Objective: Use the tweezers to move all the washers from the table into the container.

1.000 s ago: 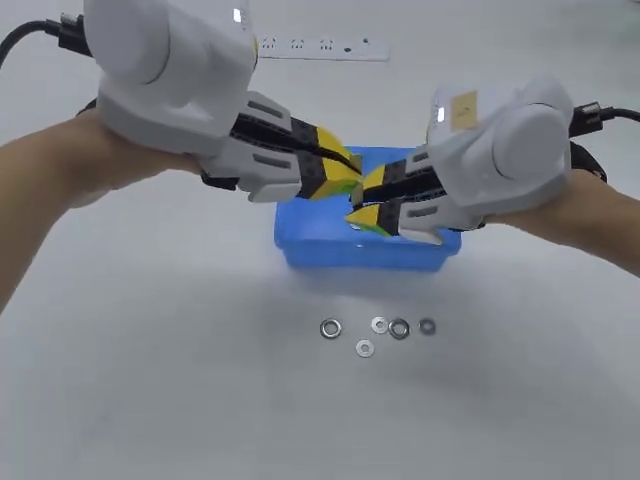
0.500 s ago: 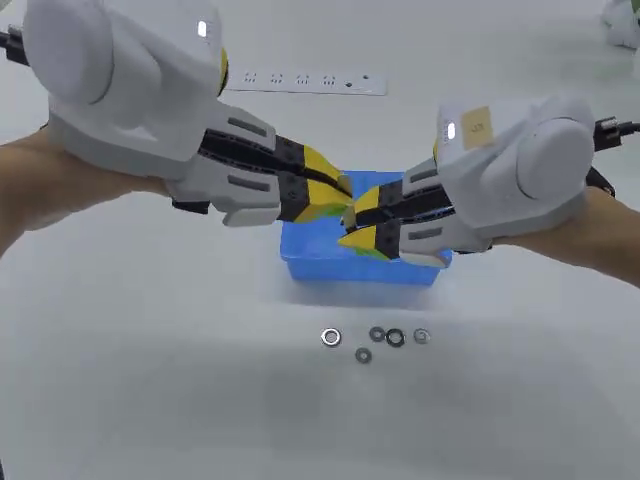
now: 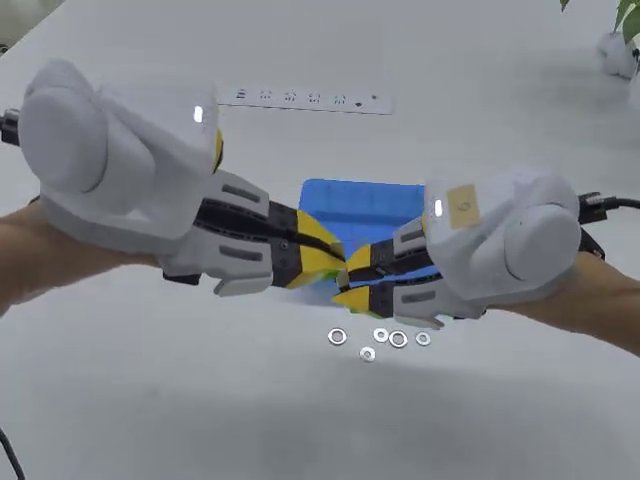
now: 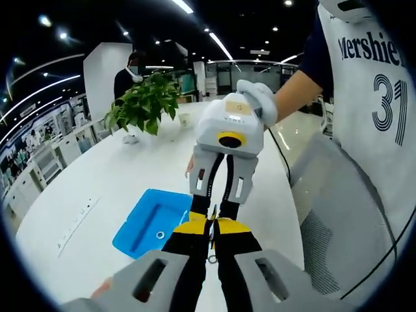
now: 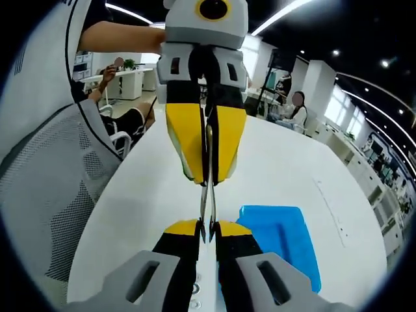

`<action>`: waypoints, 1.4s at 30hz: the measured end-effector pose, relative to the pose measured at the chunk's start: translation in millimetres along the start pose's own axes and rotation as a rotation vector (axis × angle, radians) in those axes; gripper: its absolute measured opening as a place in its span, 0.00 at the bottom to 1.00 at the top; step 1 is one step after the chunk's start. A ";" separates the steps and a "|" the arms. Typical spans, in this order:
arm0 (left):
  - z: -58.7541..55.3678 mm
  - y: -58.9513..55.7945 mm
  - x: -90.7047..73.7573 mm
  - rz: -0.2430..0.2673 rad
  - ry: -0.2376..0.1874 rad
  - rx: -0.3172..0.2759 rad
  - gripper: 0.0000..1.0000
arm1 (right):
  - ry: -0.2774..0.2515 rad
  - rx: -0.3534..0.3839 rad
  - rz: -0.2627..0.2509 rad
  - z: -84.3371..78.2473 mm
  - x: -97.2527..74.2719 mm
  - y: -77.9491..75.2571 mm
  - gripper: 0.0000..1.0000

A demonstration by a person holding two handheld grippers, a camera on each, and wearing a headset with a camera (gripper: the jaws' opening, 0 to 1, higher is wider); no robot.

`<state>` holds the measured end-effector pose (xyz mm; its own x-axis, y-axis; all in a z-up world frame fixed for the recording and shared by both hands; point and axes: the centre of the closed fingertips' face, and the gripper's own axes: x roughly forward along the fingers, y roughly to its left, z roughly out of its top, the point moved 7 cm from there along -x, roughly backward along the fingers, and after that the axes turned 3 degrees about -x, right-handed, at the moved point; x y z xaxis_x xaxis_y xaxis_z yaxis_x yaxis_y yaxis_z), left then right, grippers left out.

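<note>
washers (image 3: 398,340) on table (image 3: 150,400), just before container (image 3: 365,205) | one washer (image 4: 160,234) in container | power strip (image 3: 305,98) behind container, well apart

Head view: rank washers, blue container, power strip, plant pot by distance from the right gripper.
From the right gripper, shut on the tweezers:
1. Washers, just below its jaws, and blue container, just behind: too close to call.
2. Power strip, far side, left.
3. Plant pot, far right corner.

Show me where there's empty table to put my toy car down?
Bare table lies on the near side of the washers, and between the blue container and the power strip. It is crowded where the left tool and right tool meet, close to the washers.
</note>
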<state>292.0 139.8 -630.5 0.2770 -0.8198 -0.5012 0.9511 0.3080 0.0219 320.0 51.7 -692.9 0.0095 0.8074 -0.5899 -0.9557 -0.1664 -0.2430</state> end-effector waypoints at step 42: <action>-50.1 2.8 20.5 0.007 0.044 -0.143 0.07 | 0.039 0.082 0.041 -35.9 35.1 17.1 0.11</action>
<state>293.6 148.1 -684.0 0.2747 -0.7960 -0.5394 0.9189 0.3824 -0.0964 314.5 56.9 -745.3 -0.0202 0.7779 -0.6280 -0.9763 -0.1507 -0.1553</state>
